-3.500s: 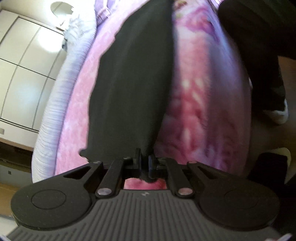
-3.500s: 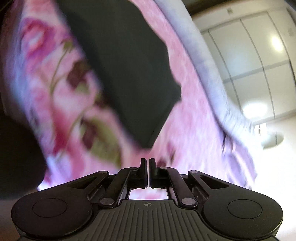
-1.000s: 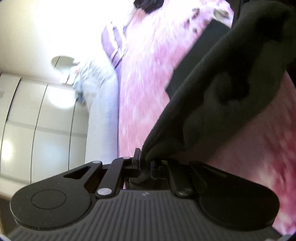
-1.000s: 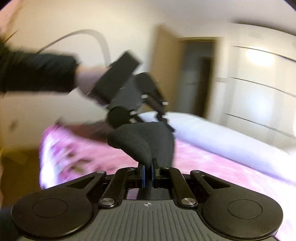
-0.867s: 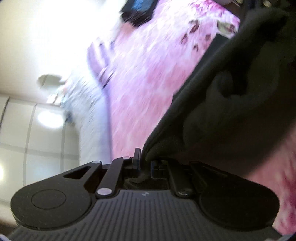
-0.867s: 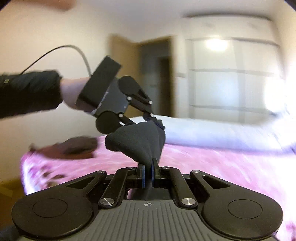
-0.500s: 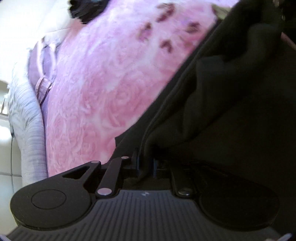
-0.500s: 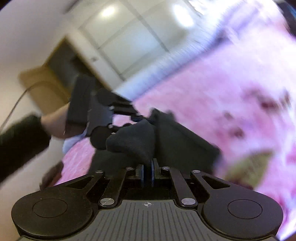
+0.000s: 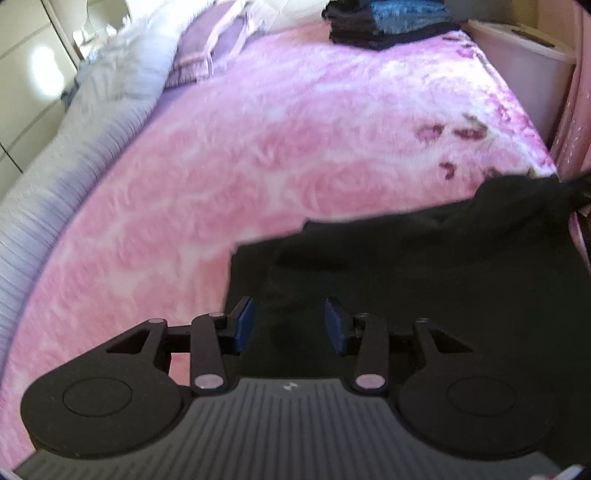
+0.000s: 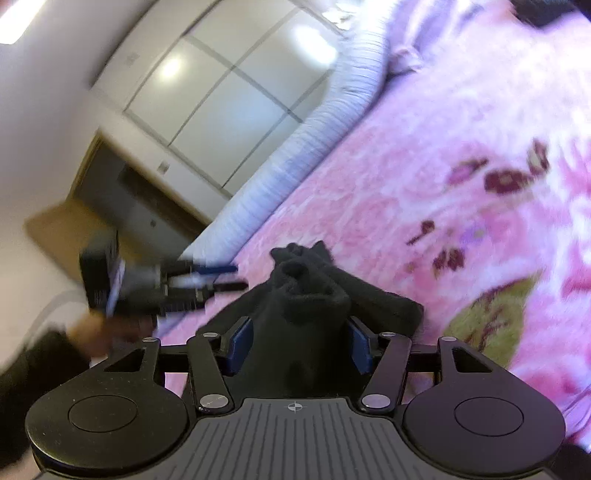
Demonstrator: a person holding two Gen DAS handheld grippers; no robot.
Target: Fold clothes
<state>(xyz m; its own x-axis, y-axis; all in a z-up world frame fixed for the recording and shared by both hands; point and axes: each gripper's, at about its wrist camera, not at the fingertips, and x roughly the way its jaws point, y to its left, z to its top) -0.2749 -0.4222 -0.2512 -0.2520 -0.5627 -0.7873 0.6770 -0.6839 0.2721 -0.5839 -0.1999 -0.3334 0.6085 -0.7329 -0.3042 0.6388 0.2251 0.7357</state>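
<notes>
Now my left gripper (image 9: pixel 289 325) and right gripper (image 10: pixel 298 345) both gape, released; the black garment (image 9: pixel 424 266) lies between each pair of fingers, stretching toward frame right.

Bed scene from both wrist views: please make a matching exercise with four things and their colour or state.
Things:
1. garment
2. blanket
3. left gripper
4. folded pile

Descriptions:
A. pink, with flowers
B. open, blue pads on its fingers
C. black, lying on the bed
D. dark stack at the far end

Pairs: 1-C, 2-A, 3-B, 4-D
</notes>
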